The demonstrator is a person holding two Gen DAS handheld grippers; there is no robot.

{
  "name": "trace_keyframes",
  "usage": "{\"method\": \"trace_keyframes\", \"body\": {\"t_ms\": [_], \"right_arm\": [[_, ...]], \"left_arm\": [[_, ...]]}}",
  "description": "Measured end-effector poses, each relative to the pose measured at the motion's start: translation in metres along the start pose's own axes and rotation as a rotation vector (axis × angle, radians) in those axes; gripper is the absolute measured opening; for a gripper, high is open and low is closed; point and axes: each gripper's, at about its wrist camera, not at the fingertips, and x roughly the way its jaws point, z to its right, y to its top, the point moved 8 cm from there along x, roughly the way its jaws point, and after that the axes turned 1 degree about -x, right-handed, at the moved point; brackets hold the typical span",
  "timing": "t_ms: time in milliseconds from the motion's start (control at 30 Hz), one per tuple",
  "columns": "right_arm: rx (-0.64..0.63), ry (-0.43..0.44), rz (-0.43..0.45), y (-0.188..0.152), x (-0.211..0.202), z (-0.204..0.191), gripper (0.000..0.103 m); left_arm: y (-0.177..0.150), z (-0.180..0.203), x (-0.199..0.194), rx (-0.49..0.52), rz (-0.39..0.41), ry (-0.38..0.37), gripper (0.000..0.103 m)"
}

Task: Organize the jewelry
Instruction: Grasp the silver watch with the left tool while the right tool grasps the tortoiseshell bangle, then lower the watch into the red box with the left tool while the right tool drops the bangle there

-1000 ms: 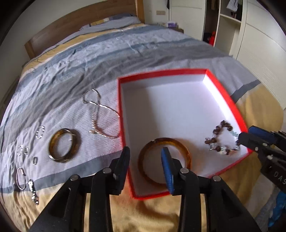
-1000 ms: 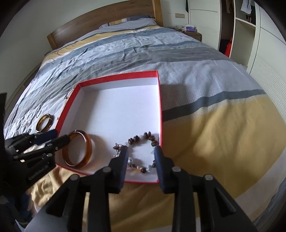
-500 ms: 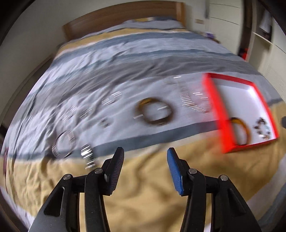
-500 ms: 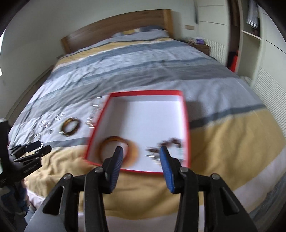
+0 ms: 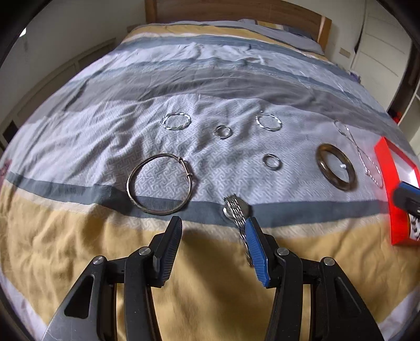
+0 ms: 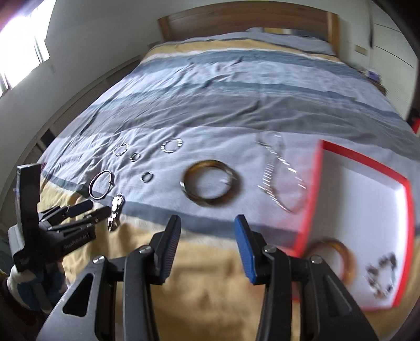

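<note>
My left gripper [image 5: 212,225] is open above the bed, just short of a large silver bangle [image 5: 160,183] and a metal watch [image 5: 237,211] whose band runs behind its right finger. Silver rings [image 5: 271,161] and hoops [image 5: 175,122] lie beyond, with a brown bangle [image 5: 336,170] and a chain necklace [image 5: 363,154] to the right. My right gripper [image 6: 207,223] is open and empty, short of the brown bangle [image 6: 211,182]. The red box [image 6: 404,230] holds an amber bangle [image 6: 341,251] and a bead bracelet [image 6: 380,275].
The striped bedspread [image 5: 210,78] is wrinkled, with a wooden headboard [image 5: 236,10] at the far end. Wardrobe doors [image 5: 380,47] stand at the right. The left gripper shows at the left of the right wrist view [image 6: 78,209], beside the watch [image 6: 115,209].
Both grippers have swung left away from the red box. The left one now faces the loose jewelry on the bedspread; the right one faces the brown bangle. Both jaws have opened wider.
</note>
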Motion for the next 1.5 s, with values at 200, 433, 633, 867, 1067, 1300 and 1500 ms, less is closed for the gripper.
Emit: {"method": "trace_keyframes", "body": {"t_ms": [200, 433, 633, 867, 1067, 1300, 1500], "right_arm": [[-0.025, 0.027, -0.054, 0.02, 0.055, -0.019, 0.041], [-0.04, 0.014, -0.132, 0.016, 0.1, -0.016, 0.04], [-0.027, 0.064, -0.122, 0.014, 0.102, -0.021, 0.011], [0.049, 0.139, -0.08, 0.009, 0.074, -0.029, 0.008], [0.085, 0.192, -0.016, 0.008, 0.03, -0.04, 0.008], [0.115, 0.21, 0.072, 0.003, -0.027, -0.042, 0.008], [0.143, 0.155, 0.113, -0.01, -0.066, -0.001, 0.008]], "left_arm": [[0.004, 0.009, 0.019, 0.022, -0.017, -0.031, 0.049], [0.006, 0.016, 0.03, 0.041, -0.014, -0.051, 0.044], [0.008, 0.027, 0.032, 0.086, -0.002, -0.057, 0.024], [0.003, 0.023, 0.009, 0.055, 0.01, -0.087, 0.023], [-0.003, 0.019, -0.027, 0.058, 0.04, -0.07, 0.023], [-0.007, 0.032, -0.066, 0.087, 0.073, -0.071, 0.023], [-0.004, 0.083, -0.086, 0.159, 0.092, -0.126, 0.023]]}}
